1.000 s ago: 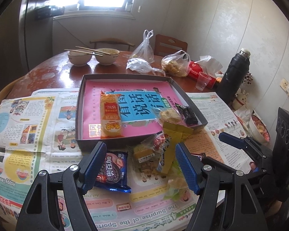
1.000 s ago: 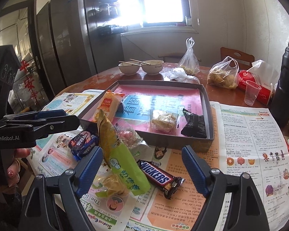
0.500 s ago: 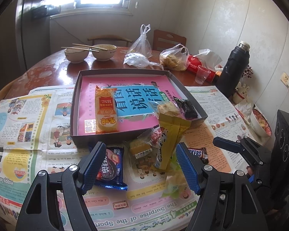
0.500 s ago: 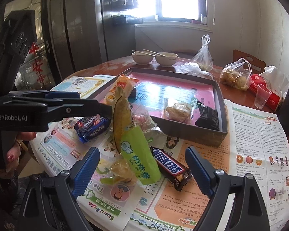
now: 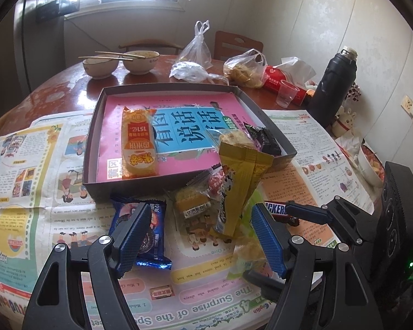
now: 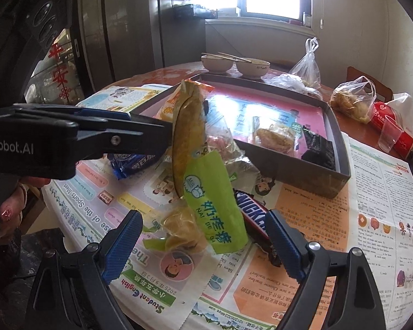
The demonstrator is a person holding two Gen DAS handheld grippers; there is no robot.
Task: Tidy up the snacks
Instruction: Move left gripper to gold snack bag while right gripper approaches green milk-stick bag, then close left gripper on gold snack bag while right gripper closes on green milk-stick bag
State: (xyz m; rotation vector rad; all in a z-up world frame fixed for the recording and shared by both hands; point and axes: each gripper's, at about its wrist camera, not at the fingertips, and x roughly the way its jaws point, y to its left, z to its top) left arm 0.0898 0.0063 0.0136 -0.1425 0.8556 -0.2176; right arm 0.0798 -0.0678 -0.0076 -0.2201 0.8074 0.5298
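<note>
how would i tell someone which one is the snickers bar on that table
Start at the shallow dark box with the pink sheet inside, sitting on the newspaper. Just in front of its near wall lies a loose heap of snacks; the Snickers bar is at the heap's right edge, partly tucked under the green and yellow bag. It is the only long brown wrapper with big white block letters.

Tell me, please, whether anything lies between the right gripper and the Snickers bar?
Yes. The green-and-yellow candy bag leans over the Snickers bar, covering its left part, right between the right gripper fingers. The bar's right end stays exposed.
</note>
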